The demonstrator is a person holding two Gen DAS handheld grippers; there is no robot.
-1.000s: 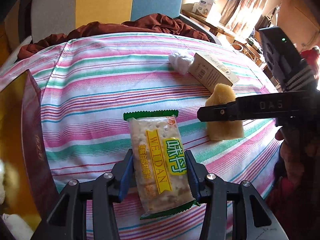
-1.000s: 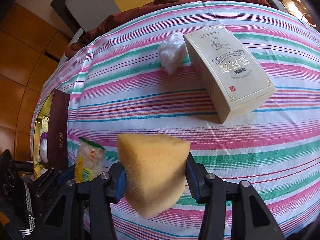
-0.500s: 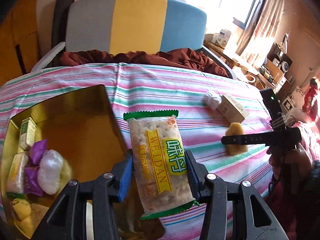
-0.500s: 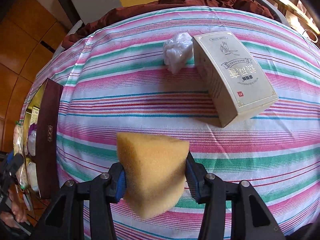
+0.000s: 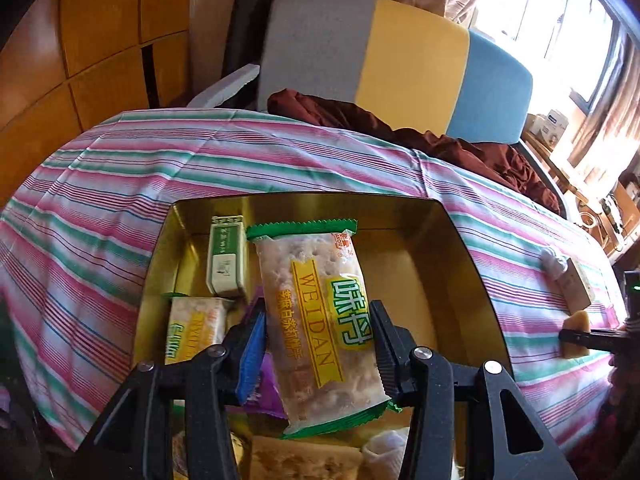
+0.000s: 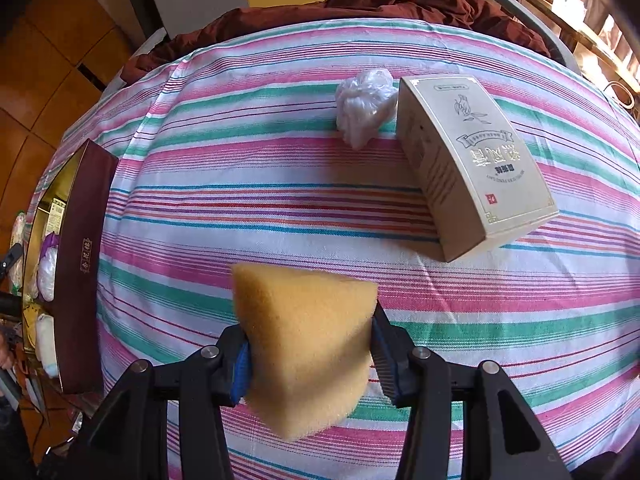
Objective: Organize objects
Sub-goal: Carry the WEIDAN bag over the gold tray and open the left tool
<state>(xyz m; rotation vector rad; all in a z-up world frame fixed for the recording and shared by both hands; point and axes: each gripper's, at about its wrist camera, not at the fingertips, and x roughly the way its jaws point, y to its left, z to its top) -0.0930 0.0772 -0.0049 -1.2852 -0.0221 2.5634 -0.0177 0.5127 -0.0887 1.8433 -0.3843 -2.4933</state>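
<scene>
Left wrist view: the left gripper [image 5: 318,354] is clenching a WEIDAN cracker packet [image 5: 320,320] between its pads, holding it above the open gold-lined box [image 5: 452,264]. Beneath and beyond the packet, a second cracker packet [image 5: 196,330], a purple wrapper [image 5: 266,390] and a small green-and-white carton [image 5: 226,256] are lying inside the box. Right wrist view: the right gripper [image 6: 310,354] is grasping a yellow sponge wedge [image 6: 306,344] over the striped tablecloth [image 6: 248,208]. Farther off, a beige carton [image 6: 476,164] is lying flat, with a crumpled white plastic bag [image 6: 366,106] just beside it. A dark red cloth [image 6: 360,4] is bunching at the far edge.
</scene>
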